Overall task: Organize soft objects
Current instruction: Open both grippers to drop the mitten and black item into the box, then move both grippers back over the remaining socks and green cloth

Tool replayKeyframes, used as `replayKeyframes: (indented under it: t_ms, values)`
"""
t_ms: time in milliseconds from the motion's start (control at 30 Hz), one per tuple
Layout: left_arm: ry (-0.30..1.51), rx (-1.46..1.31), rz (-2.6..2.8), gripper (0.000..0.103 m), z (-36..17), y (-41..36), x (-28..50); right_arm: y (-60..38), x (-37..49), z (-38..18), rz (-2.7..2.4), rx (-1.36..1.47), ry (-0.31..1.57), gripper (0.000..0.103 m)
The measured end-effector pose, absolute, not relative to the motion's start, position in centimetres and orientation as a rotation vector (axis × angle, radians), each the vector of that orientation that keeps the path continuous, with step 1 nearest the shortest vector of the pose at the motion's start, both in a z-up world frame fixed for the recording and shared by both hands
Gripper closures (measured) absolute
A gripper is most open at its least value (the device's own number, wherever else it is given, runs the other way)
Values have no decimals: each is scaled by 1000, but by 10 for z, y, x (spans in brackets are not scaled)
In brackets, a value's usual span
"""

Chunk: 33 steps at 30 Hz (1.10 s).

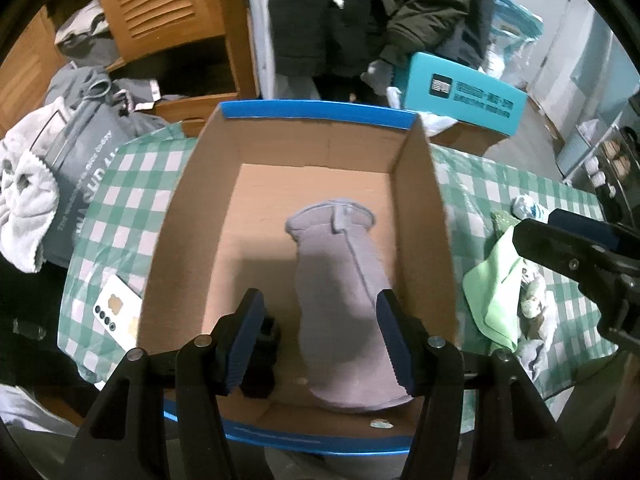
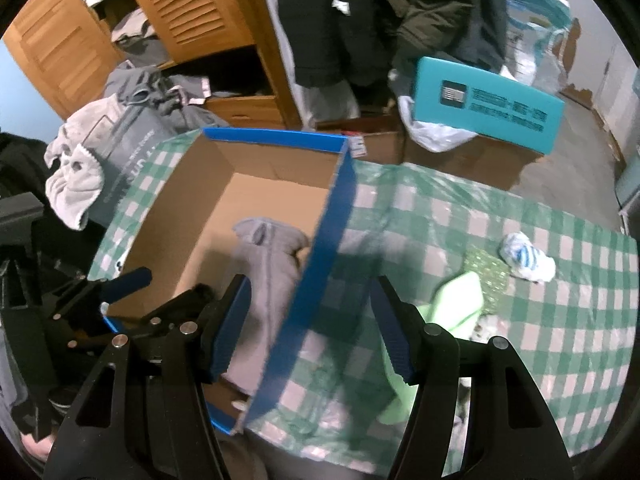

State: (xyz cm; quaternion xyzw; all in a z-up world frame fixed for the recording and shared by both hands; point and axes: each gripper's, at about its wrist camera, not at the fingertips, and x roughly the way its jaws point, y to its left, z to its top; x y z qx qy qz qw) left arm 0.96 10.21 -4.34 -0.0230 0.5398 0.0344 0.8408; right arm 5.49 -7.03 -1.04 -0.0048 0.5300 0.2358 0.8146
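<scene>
A grey sock-like soft piece (image 1: 340, 296) lies flat inside an open cardboard box (image 1: 200, 216) with a blue outside. A small black thing (image 1: 262, 354) lies beside it at the near wall. My left gripper (image 1: 320, 344) is open above the box's near end, its fingers either side of the grey piece without touching it. My right gripper (image 2: 312, 332) is open and empty, straddling the box's right wall (image 2: 320, 256). The grey piece (image 2: 268, 264) also shows in the right wrist view. A light green cloth (image 2: 456, 300) and a white-and-blue balled sock (image 2: 524, 256) lie on the checked tablecloth to the right.
A phone (image 1: 116, 312) lies on the green checked tablecloth (image 2: 520, 340) left of the box. A grey bag and towels (image 1: 48, 184) pile at the left. A teal box (image 2: 488, 104), hanging coats and a wooden cabinet (image 2: 192, 12) stand behind the table.
</scene>
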Motion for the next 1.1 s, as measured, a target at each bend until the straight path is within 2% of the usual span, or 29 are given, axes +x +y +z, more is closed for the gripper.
replayKeyframes:
  t_ms: [833, 967, 1100]
  values:
    - [1204, 73, -104, 43, -56, -18, 16, -206, 42, -44, 301, 48, 1189, 40]
    - [1225, 94, -116, 43, -66, -33, 20, -218, 41, -56, 281, 63, 1212, 33]
    - [1252, 108, -126, 43, -77, -45, 24, -225, 42, -68, 272, 60, 1237, 33]
